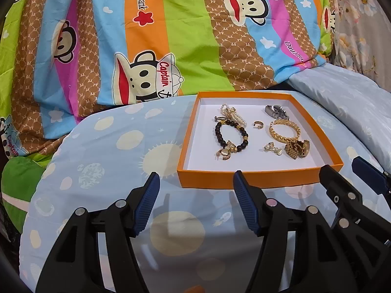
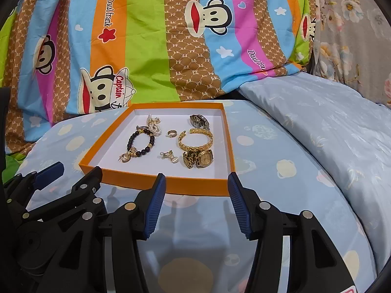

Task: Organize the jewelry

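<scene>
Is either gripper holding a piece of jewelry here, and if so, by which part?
Nothing is held. The left gripper and right gripper are both open and empty, short of the orange box; all the jewelry lies inside it.

Both wrist cameras are sitting close behind their own jaws, looking forward and slanting down over a pale blue patterned bed cover [image 1: 102,146] toward the striped cartoon quilt [image 1: 171,24] behind. The left wrist view is facing the orange tray [image 1: 259,179] from its left, so the tray is lying right of centre, while the right wrist view is seeing the same tray [image 2: 195,188] left of centre. Both are sharing tray, cover and quilt, and each is catching the other gripper at its edge.
</scene>
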Available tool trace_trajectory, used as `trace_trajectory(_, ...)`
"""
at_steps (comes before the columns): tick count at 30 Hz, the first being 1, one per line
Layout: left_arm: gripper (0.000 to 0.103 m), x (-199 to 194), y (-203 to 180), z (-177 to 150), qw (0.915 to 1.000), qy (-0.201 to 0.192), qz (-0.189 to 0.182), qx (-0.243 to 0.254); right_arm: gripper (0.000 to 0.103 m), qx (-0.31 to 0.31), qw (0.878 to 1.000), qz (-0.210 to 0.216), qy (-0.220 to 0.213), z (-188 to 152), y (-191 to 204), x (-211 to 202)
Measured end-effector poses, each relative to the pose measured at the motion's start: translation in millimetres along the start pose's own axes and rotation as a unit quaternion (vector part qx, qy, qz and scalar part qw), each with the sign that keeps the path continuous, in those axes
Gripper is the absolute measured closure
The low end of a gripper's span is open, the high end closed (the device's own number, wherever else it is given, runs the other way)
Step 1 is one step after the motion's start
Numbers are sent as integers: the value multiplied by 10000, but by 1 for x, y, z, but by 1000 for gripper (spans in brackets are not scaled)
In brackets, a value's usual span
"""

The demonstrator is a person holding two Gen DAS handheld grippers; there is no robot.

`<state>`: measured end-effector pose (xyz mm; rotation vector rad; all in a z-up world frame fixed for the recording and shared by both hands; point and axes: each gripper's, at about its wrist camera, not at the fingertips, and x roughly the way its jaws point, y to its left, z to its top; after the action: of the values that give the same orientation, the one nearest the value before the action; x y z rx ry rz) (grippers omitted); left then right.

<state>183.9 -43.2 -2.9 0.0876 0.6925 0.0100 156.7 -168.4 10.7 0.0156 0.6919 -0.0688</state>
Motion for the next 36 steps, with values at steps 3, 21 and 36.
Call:
trace_trajectory(3,40,-1,0,1,10000,-8,52,-11,50,1,10000,4,-1,0,0,0)
trace_trajectory(21,38,-1,1,1,10000,-20,88,4,50,2,10000,-8,-10,0,0,-1)
trace_trajectory(36,38,-3,3,1,10000,-27,90,18,50,15,10000,-13,-25,1,-3,-2)
